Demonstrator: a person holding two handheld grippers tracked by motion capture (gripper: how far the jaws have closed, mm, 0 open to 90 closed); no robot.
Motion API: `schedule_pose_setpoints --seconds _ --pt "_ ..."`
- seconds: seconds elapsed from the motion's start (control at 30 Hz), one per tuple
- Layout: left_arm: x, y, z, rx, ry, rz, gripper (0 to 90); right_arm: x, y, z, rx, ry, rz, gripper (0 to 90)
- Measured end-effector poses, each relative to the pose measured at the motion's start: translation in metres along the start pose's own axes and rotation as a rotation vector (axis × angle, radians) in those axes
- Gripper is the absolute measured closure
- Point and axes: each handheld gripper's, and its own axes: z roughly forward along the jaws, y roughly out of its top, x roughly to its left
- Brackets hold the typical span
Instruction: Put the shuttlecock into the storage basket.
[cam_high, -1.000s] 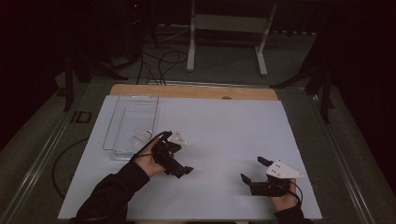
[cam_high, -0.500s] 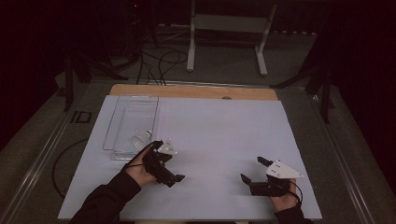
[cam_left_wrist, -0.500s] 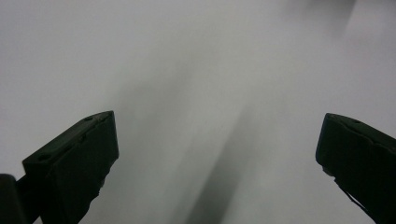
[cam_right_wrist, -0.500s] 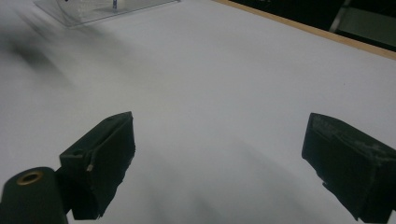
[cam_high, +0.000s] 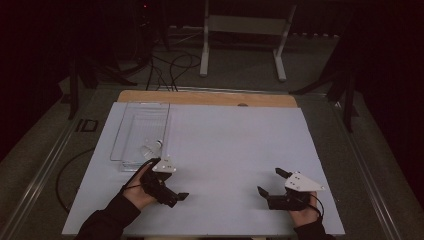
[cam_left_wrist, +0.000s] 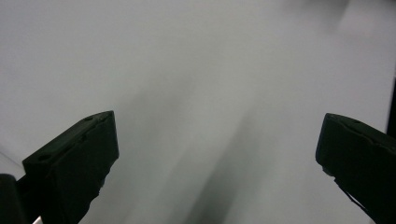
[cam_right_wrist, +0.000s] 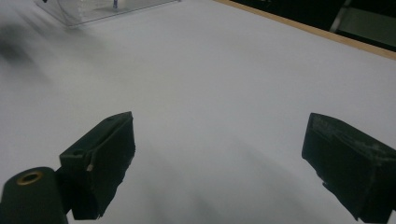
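A dark room with stands and loose cables surrounds the desk, a white sheet over a wooden top. One clear tray lies at its far left, with one small clear item inside near the front end; what it is cannot be told. The left hand-held gripper hovers just in front of the tray, jaws spread wide and empty. The right hand-held gripper rests near the front right edge, well apart from the tray, also wide and empty. To pick the item cleanly, the left gripper should probably turn toward the tray, descend over its low wall, and close gently around the item's middle.
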Motion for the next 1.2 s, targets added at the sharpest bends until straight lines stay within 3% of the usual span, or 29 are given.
schedule_pose_setpoints --seconds 0.17,0.27,0.67,0.73,0.97,1.2 --pt "0.002 -0.012 -0.006 -0.049 -0.011 -0.021 0.1 0.001 0.000 0.000 0.004 -0.001 0.004 9.5" --pt "0.002 -0.014 -0.007 -0.055 -0.008 -0.026 0.1 0.000 0.000 0.000 0.004 -0.001 0.000 9.5" --pt "0.003 -0.039 -0.011 -0.128 0.053 -0.062 0.1 0.001 0.000 0.001 0.007 0.000 -0.003 9.5" --pt "0.004 -0.043 -0.011 -0.146 0.068 -0.085 0.1 0.001 -0.001 0.001 0.012 0.002 -0.003 9.5" --pt "0.002 -0.051 -0.006 -0.136 0.089 -0.101 0.1 0.001 -0.001 0.001 0.011 0.006 0.000 9.5" --pt "-0.002 -0.054 -0.008 -0.157 0.148 -0.103 0.1 0.001 -0.001 0.001 0.011 0.009 -0.002 9.5"
